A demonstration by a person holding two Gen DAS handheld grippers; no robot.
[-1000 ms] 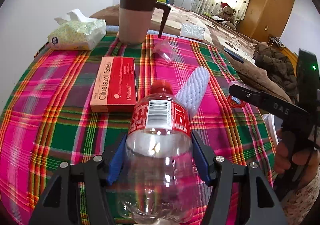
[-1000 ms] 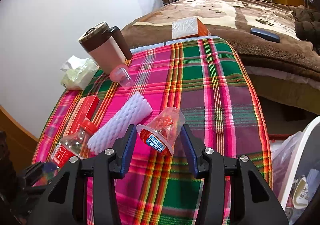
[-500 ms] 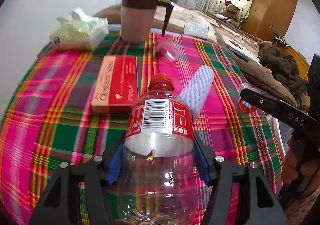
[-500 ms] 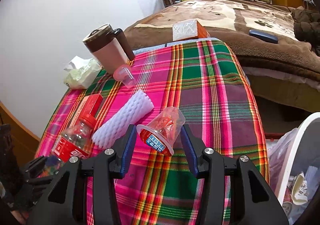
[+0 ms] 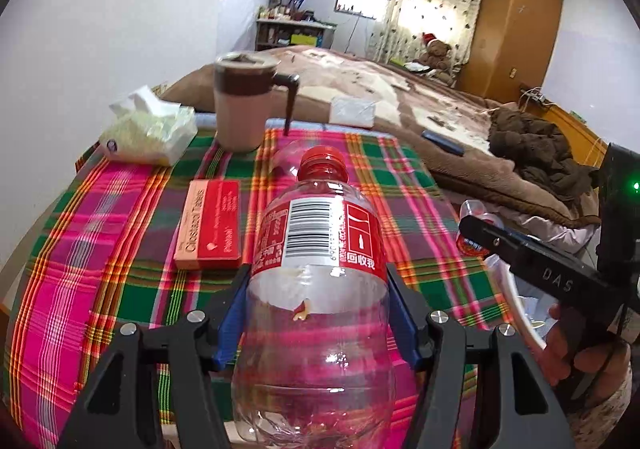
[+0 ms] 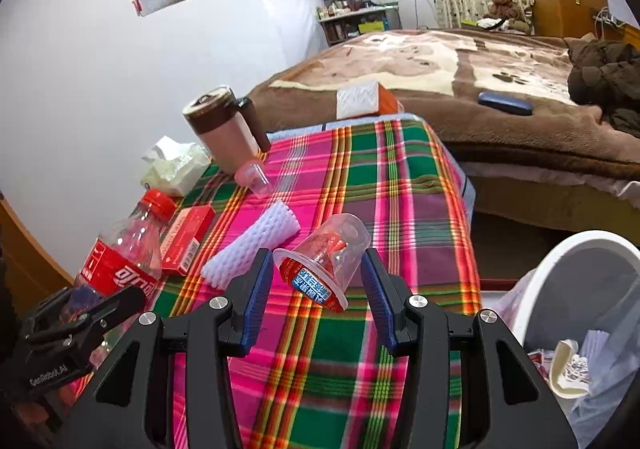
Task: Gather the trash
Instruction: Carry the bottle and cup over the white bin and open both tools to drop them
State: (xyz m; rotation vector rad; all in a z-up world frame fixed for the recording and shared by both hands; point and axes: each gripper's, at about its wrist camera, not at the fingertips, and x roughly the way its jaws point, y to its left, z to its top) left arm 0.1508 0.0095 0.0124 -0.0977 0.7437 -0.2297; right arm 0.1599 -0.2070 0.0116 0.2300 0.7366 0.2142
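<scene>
While two tongs grip, one bottle [image 5: 320, 277], one cup [image 6: 324, 265], one bin [image 6: 580, 269]

tablet box [image 5: 210, 225] on table [image 5: 80, 249], mug [image 5: 242, 105] behind it

A table under a pink-green plaid cloth [image 6: 400, 177] bears a red flat carton [image 6: 185, 239], white ribbed foam sleeve [image 6: 256, 245], brown lidded mug [image 6: 224, 129] at eleven o'clock, and what looks like a tissue pack [image 6: 176, 165].
</scene>
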